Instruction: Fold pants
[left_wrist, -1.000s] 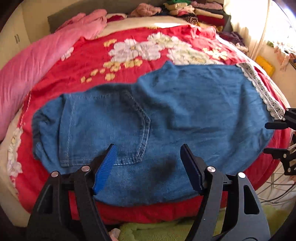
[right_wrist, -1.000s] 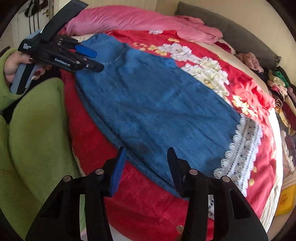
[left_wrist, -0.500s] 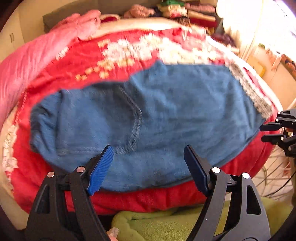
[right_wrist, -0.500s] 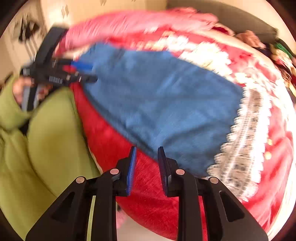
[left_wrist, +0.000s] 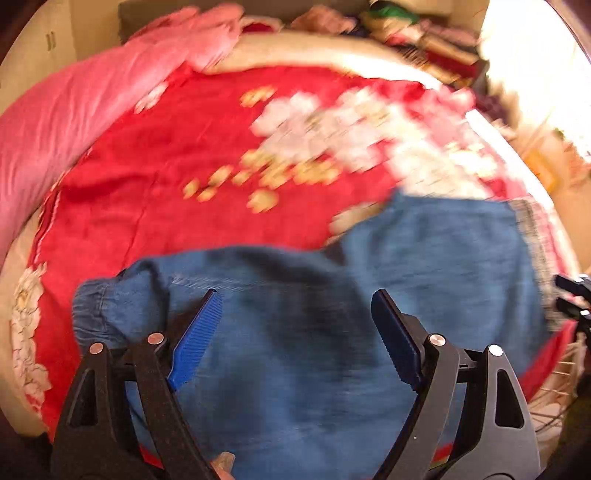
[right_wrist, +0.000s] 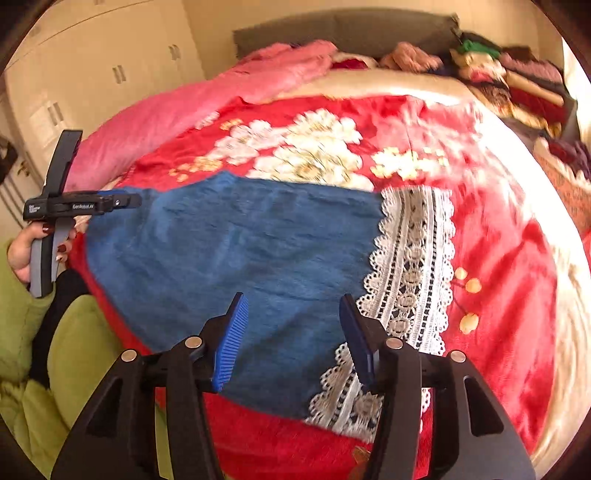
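Note:
Blue denim pants (left_wrist: 332, 332) lie flat and lengthwise on a red flowered blanket (left_wrist: 166, 166). Their white lace hem (right_wrist: 413, 258) points right in the right wrist view. My left gripper (left_wrist: 295, 332) hovers over the waist end, its jaws opening, with denim below them but nothing pinched. My right gripper (right_wrist: 293, 326) hangs over the near edge beside the lace, jaws also opening and gripping nothing. The left gripper (right_wrist: 125, 202) shows at the far left of the right wrist view, held by a hand (right_wrist: 26, 254).
A pink quilt (right_wrist: 207, 99) runs along the blanket's far left side. Stacked folded clothes (right_wrist: 517, 81) sit at the back right. Cream wardrobe doors (right_wrist: 92, 74) stand behind. A green sleeve and lap (right_wrist: 55, 369) fill the lower left. A wire basket (left_wrist: 557, 387) is at the right.
The left gripper moved in over the pants toward the waist, and its jaws widened. The right gripper rolled and shifted toward the lace hem. Its jaws narrowed, then spread again.

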